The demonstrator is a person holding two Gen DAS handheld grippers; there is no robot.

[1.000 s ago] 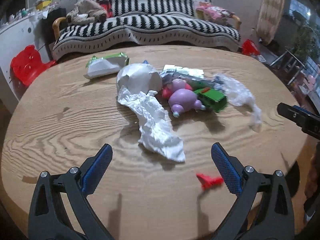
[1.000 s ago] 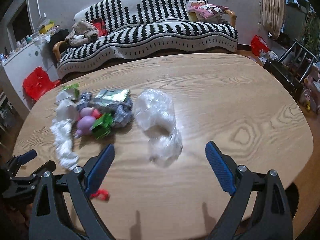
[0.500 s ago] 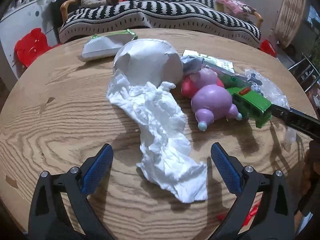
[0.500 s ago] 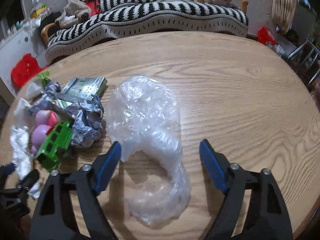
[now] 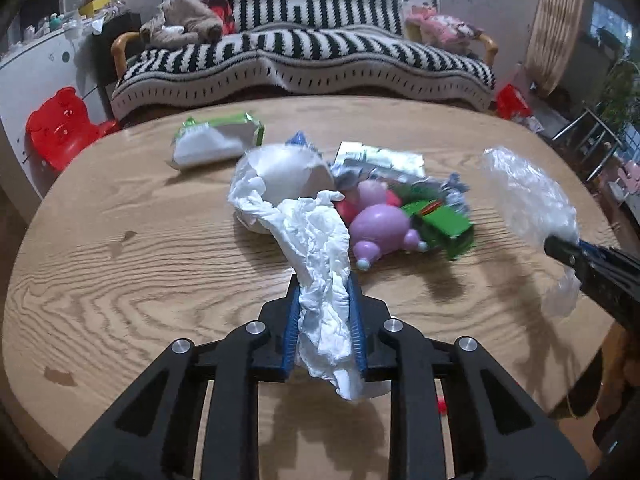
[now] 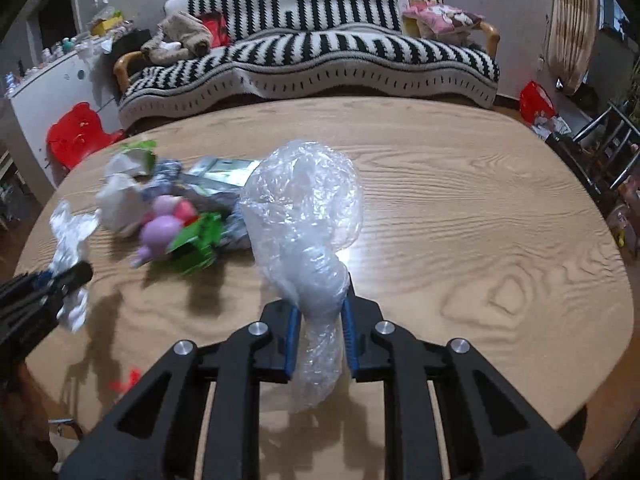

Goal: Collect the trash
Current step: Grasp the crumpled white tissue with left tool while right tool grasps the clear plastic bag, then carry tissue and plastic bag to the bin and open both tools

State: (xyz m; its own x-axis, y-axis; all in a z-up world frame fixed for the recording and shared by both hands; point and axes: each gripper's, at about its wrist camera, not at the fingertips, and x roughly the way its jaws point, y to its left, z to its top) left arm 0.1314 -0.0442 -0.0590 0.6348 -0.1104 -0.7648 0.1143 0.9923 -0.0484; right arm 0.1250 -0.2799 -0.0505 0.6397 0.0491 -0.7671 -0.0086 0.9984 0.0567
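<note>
My wooden table (image 5: 120,280) fills both views, with the striped sofa (image 5: 304,60) behind it. The trash sits in a loose heap near the table's middle: a white paper dome (image 5: 292,172), a green-edged wrapper (image 5: 216,140) set apart toward the far left, a foil packet (image 5: 380,158), and among them a purple toy (image 5: 384,228) and a green toy (image 5: 444,226) that I judge are not trash.

I am in the picking-up step, with 2 pieces taken at once. My left gripper (image 5: 324,320) is clamped tight on the crumpled white tissue (image 5: 316,240), whose far end touches the paper dome. My right gripper (image 6: 320,320) has the clear plastic bag (image 6: 304,216) between its pads, and its jaws are closing; the film is already bunched between them.

A small red scrap (image 6: 126,380) lies near the table's near edge.

Next, I think, both pieces must be lifted clear without dragging the dome or toys along. No bin shows in either view, so I cannot tell where they go.
</note>
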